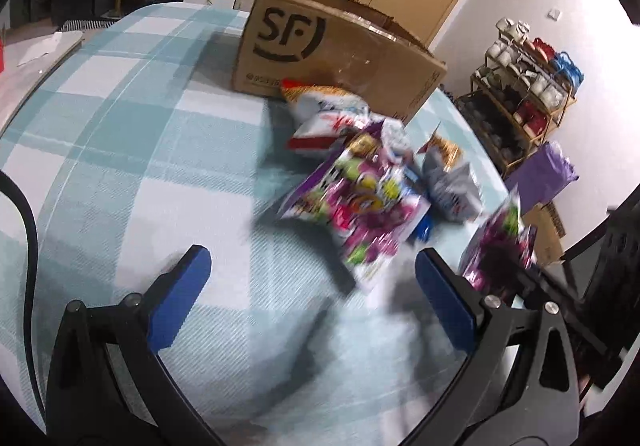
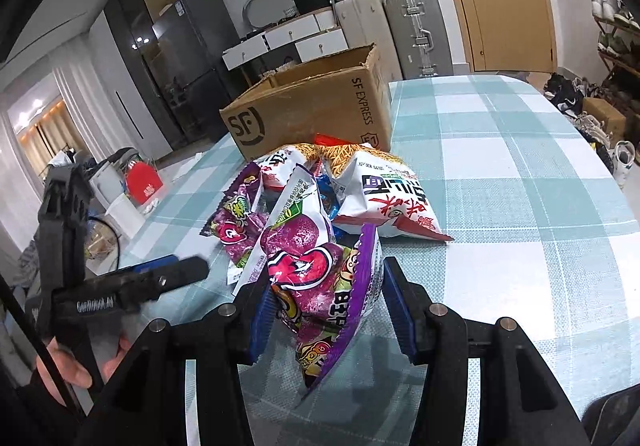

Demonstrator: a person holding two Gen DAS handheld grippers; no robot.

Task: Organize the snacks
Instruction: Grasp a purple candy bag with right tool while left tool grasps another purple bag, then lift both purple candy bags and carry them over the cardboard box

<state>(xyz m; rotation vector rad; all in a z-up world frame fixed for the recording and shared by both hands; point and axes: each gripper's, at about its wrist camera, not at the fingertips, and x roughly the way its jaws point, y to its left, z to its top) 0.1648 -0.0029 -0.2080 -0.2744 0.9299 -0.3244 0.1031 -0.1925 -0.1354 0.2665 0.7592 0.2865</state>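
Our right gripper (image 2: 326, 310) pinches a purple snack bag (image 2: 316, 286) just above the checked bench (image 2: 520, 206), before the cardboard box (image 2: 312, 110). Our left gripper (image 1: 312, 286) hangs released.

Blurred by motion in the left wrist view: loose pile of crinkly foil snack bags (image 1: 360, 182), print unreadable. Partly hidden behind the pile: small blue wrapper (image 2: 326, 202), kind unclear. Inside of the open brown cardboard shipping box (image 2: 316, 102) hidden by its walls. Cut off at the picture's lower left: person's hand (image 2: 68, 366) around a black grip.
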